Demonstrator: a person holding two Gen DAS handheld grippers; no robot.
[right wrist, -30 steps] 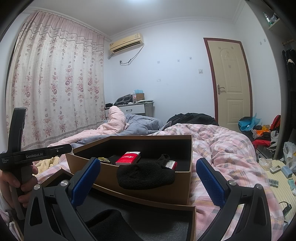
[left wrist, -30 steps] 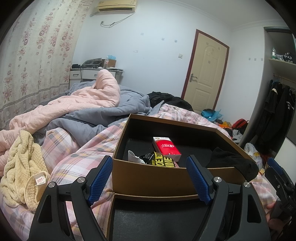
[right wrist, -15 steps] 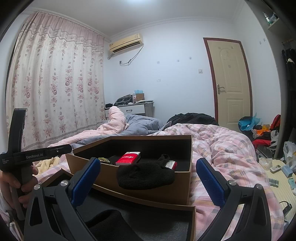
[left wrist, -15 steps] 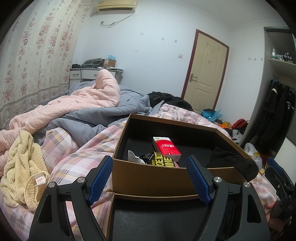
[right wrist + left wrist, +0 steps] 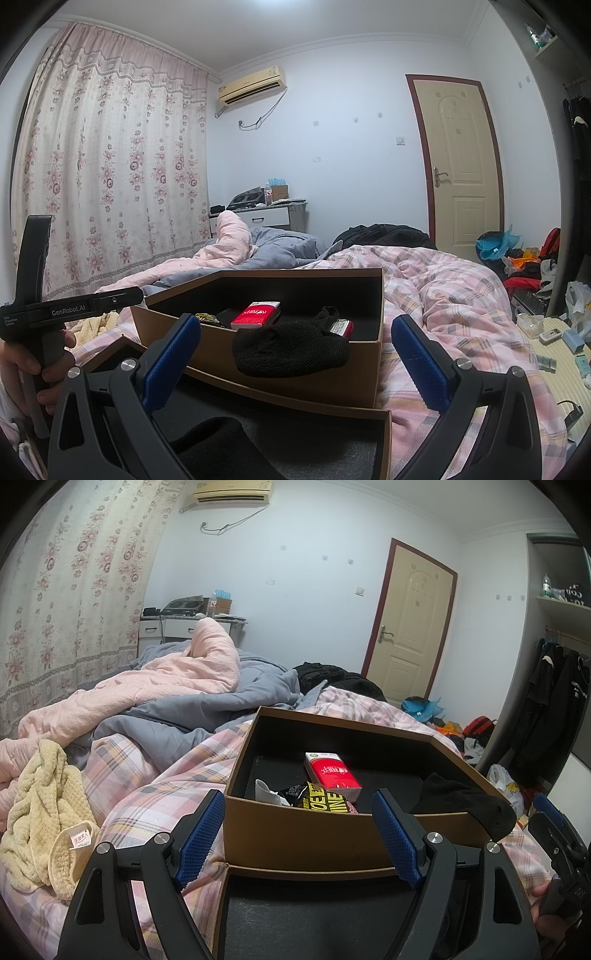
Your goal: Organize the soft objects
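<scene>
A brown cardboard box (image 5: 295,834) with a black lining stands on the bed; it also shows in the right wrist view (image 5: 332,384). A black sock (image 5: 465,801) hangs over its near rim (image 5: 291,350). Inside lie a red tissue pack (image 5: 330,775), a black-and-yellow packet (image 5: 317,797) and a white crumpled item (image 5: 266,792). A second black-lined box (image 5: 314,915) sits nearer, with a black soft item (image 5: 218,443) in it. My left gripper (image 5: 299,834) is open and empty before the box. My right gripper (image 5: 295,360) is open and empty, near the sock.
A cream knitted garment (image 5: 40,812) lies on the plaid bed cover (image 5: 147,775) at the left. Pink and grey quilts (image 5: 177,686) are piled behind. Black clothes (image 5: 384,234) lie at the bed's far end. Clutter covers the floor (image 5: 554,332) at the right.
</scene>
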